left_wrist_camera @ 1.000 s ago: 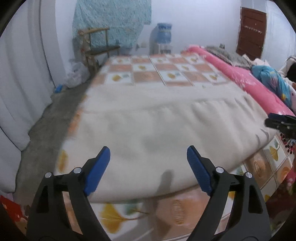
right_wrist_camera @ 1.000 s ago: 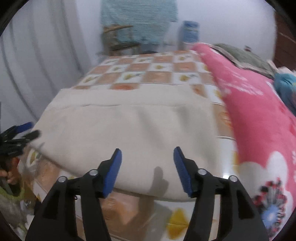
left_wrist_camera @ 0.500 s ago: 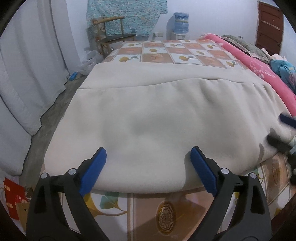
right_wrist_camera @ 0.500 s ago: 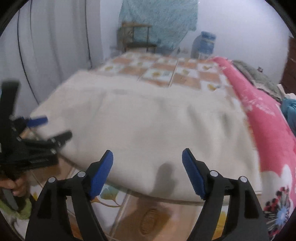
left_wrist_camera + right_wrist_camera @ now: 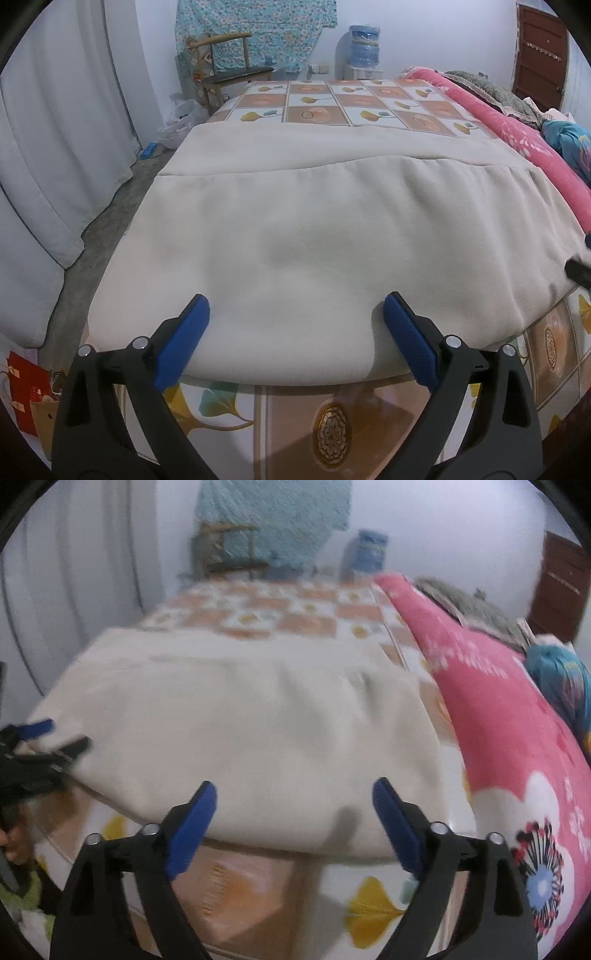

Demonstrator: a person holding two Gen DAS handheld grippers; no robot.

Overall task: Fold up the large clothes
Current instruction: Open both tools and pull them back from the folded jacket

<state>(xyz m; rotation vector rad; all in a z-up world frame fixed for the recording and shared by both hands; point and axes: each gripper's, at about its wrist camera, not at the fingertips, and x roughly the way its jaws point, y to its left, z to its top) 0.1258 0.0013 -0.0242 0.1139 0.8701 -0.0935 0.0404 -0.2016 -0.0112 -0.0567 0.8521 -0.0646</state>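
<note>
Both tongs, left (image 5: pixel 295 334) and right (image 5: pixel 293 818), spread, empty; blurred cream garment (image 5: pixel 314 240), probably folded.

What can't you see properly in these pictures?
- Left view: the right gripper is cut off by the picture's edge.
- Right view: motion blur smears the chair and water bottle.
- Both views: the cream garment is folded, hiding its underside and kind.

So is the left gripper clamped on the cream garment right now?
No, the left gripper stands wide open over the near edge of the cream garment, and its blue pads press on nothing.
</note>
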